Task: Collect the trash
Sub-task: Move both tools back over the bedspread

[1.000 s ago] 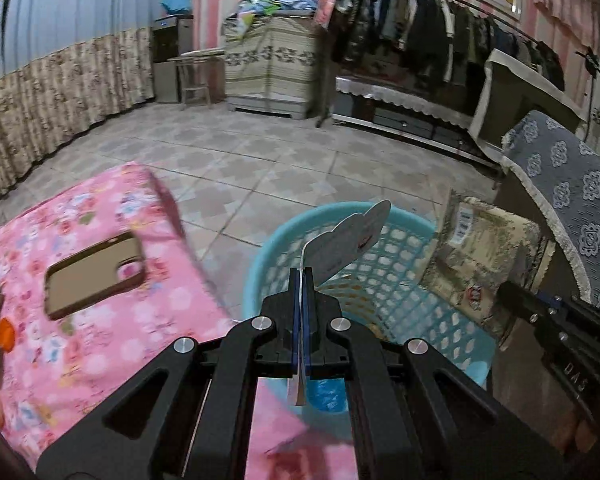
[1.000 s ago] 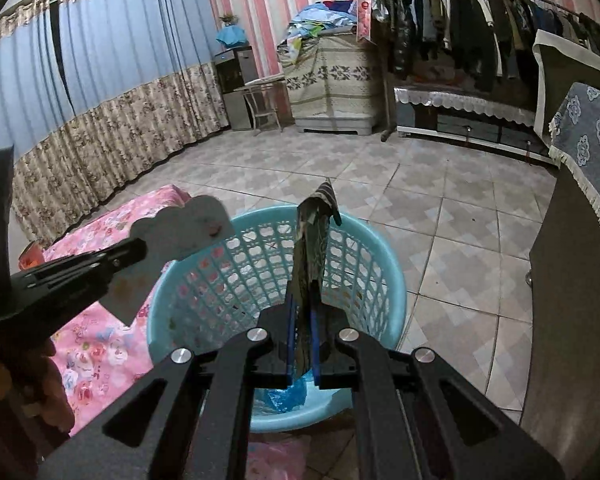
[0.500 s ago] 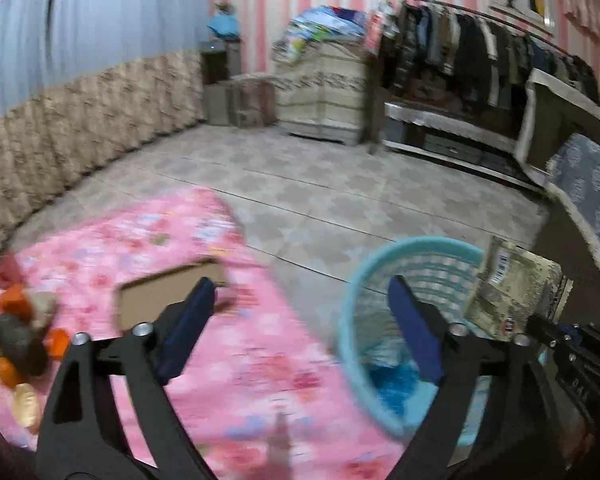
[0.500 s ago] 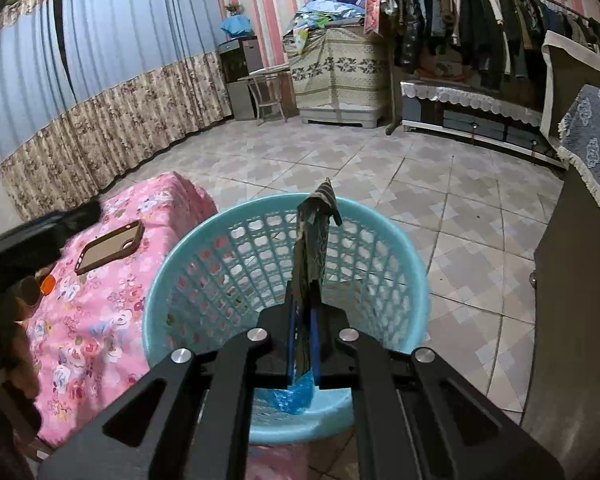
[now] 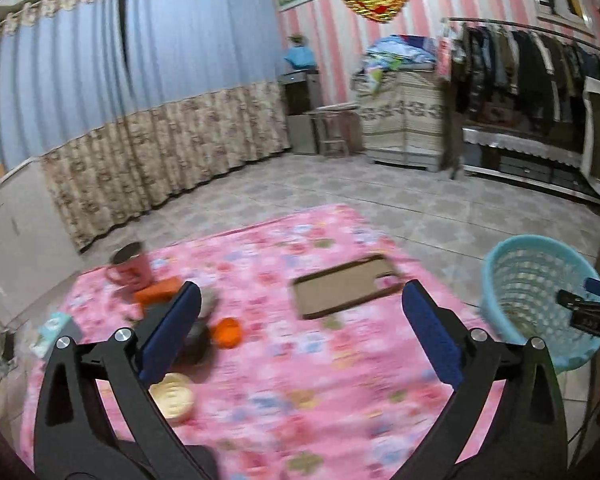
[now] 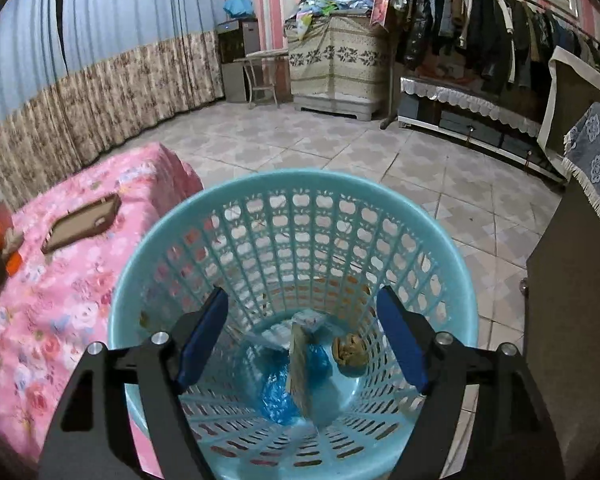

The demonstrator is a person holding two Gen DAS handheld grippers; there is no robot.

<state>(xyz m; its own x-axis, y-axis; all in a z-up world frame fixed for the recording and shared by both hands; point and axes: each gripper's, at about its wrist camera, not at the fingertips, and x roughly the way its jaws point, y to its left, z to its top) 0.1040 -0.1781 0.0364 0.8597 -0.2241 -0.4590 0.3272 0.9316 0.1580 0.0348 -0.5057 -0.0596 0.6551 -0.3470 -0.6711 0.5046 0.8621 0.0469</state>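
So the right gripper (image 6: 300,340) is right over the blue basket (image 6: 260,188), jaws opening with nothing pinched, and a flat wrapper (image 6: 300,364) sits inside it. Left gripper (image 5: 300,332), jaws opening and empty too, faces the pink table (image 5: 320,380) beside the basket. The orange scrap (image 5: 227,332) there looks light and crumply; I'd pinch it across its middle.

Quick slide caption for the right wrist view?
Right tongs opening over the blue basket, wrapper dropped among the trash inside.

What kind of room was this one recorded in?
Most likely a lived-in bedroom or family room in a home: a long rack of hanging coats along the pink striped wall, floor-length curtains, and a low table under a pink floral cloth beside a blue laundry-style basket.
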